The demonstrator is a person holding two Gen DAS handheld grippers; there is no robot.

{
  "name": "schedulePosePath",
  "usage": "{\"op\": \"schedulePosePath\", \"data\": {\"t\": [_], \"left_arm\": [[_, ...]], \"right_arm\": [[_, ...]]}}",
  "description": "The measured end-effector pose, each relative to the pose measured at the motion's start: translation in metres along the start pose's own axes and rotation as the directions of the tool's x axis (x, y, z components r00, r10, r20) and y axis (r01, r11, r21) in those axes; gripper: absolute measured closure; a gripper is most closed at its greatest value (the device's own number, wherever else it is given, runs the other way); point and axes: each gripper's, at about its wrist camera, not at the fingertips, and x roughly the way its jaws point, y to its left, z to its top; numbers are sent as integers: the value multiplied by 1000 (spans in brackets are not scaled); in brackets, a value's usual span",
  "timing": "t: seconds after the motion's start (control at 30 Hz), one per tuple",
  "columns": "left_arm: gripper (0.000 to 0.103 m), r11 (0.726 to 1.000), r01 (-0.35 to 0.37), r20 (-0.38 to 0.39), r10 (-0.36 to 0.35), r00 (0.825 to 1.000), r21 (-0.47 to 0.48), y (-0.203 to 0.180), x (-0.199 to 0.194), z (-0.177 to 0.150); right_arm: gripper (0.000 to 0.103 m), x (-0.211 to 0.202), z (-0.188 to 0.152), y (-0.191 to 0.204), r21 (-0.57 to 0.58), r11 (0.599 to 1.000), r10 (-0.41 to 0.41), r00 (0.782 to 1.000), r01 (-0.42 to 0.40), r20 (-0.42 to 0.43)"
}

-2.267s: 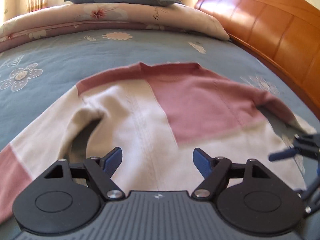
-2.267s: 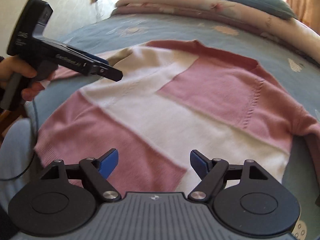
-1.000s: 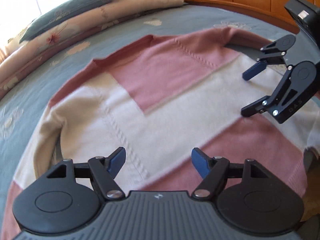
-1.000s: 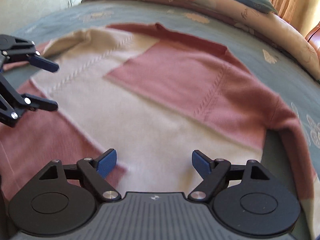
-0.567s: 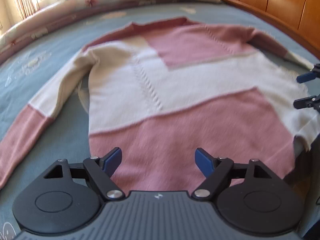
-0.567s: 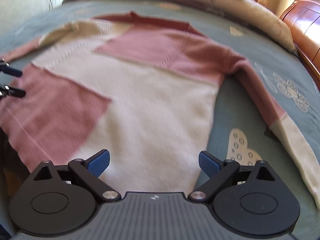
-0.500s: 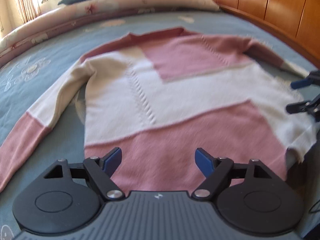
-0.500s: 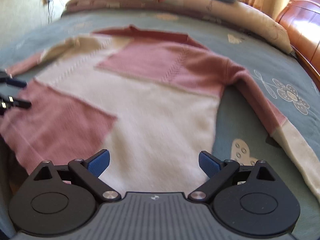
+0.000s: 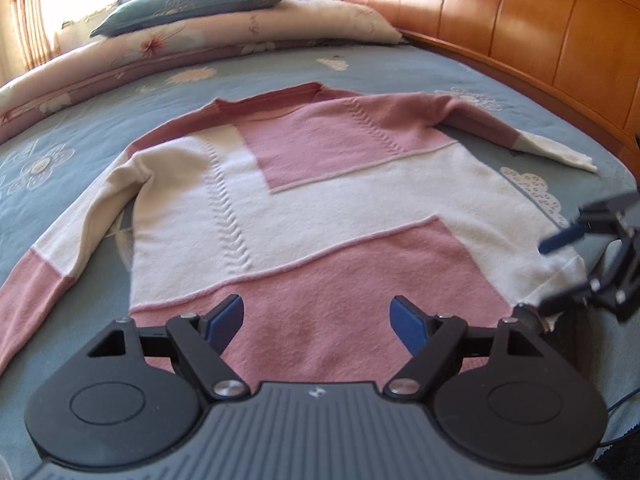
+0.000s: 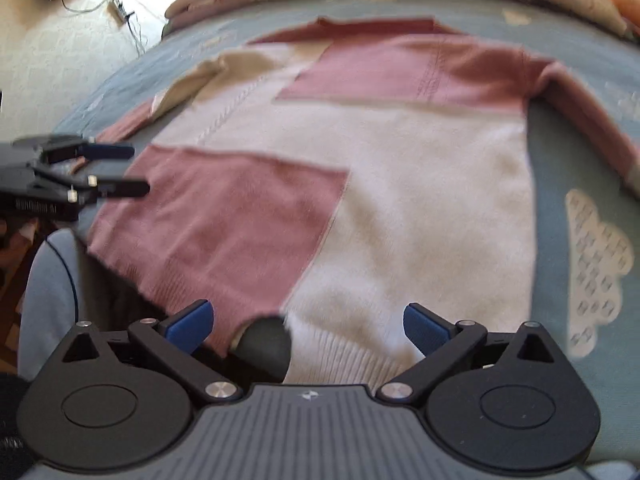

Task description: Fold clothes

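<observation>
A pink and white sweater (image 9: 304, 208) lies spread flat, front up, on the blue bedspread (image 9: 80, 136), with its hem nearest me. Its sleeves stretch out to the left (image 9: 44, 276) and to the right (image 9: 548, 150). My left gripper (image 9: 318, 320) hovers open over the pink hem panel, holding nothing. My right gripper (image 9: 550, 276) is open at the hem's white right corner, one finger above the cloth and one at its edge. In the right wrist view the sweater (image 10: 420, 208) fills the frame, the right gripper (image 10: 306, 326) straddles the ribbed hem, and the left gripper (image 10: 130, 170) is open at the hem's left side.
A rolled floral quilt (image 9: 192, 44) and a dark pillow (image 9: 192, 4) lie at the far end of the bed. A wooden headboard (image 9: 520, 32) runs along the right. A dark rounded object (image 10: 264, 344) shows at the hem. The floor (image 10: 60, 52) lies beyond the bed's left edge.
Both grippers have drawn back from over the sweater's body to its hem, the left at the pink side and the right lower at the white corner. Both stay open; the sweater has not moved.
</observation>
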Motion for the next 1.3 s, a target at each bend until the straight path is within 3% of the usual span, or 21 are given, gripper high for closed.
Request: {"op": "schedulePosePath", "data": {"t": [0.1, 0.27, 0.37, 0.53, 0.6, 0.67, 0.77, 0.83, 0.97, 1.03, 1.07, 1.17, 1.3], "left_arm": [[22, 999, 40, 17, -40, 999, -5, -16, 14, 2], [23, 988, 146, 8, -145, 989, -47, -40, 38, -7], [22, 968, 238, -41, -242, 969, -77, -52, 47, -20], [17, 957, 288, -58, -286, 956, 22, -70, 33, -31], [17, 954, 299, -54, -299, 953, -5, -63, 27, -29], [17, 964, 261, -7, -261, 965, -46, -48, 18, -25], [17, 985, 113, 76, -103, 992, -134, -17, 9, -19], [17, 977, 2, 92, 18, 996, -215, 4, 6, -20], [17, 953, 4, 30, 5, 1000, -303, 28, 15, -33], [17, 948, 25, -31, -36, 999, -319, 26, 23, -43], [16, 957, 15, -19, -21, 1000, -291, 19, 20, -47], [15, 972, 55, -64, -71, 995, -227, 11, 12, -44], [15, 967, 68, 0, -70, 998, -245, 19, 8, -29]], "right_arm": [[0, 0, 20, 1, -43, 994, -96, 994, 99, 59], [0, 35, 28, -12, -65, 977, -202, 979, 202, 2], [0, 44, 16, -13, -77, 974, -212, 977, 212, 1], [0, 45, 7, -16, -88, 973, -210, 977, 213, 42], [0, 44, 5, -15, -98, 972, -210, 976, 215, 52], [0, 44, 4, -13, -92, 970, -218, 974, 223, 64], [0, 43, 1, -12, -83, 969, -226, 971, 233, 82], [0, 44, 0, -11, -77, 968, -231, 968, 238, 94], [0, 44, -2, -10, -64, 966, -241, 963, 249, 117], [0, 44, -4, -9, -58, 965, -246, 961, 255, 129], [0, 44, -4, -8, -55, 965, -248, 959, 257, 135], [0, 43, -8, -8, -48, 964, -250, 956, 260, 154], [0, 44, -10, -7, -40, 963, -256, 951, 266, 171]]}}
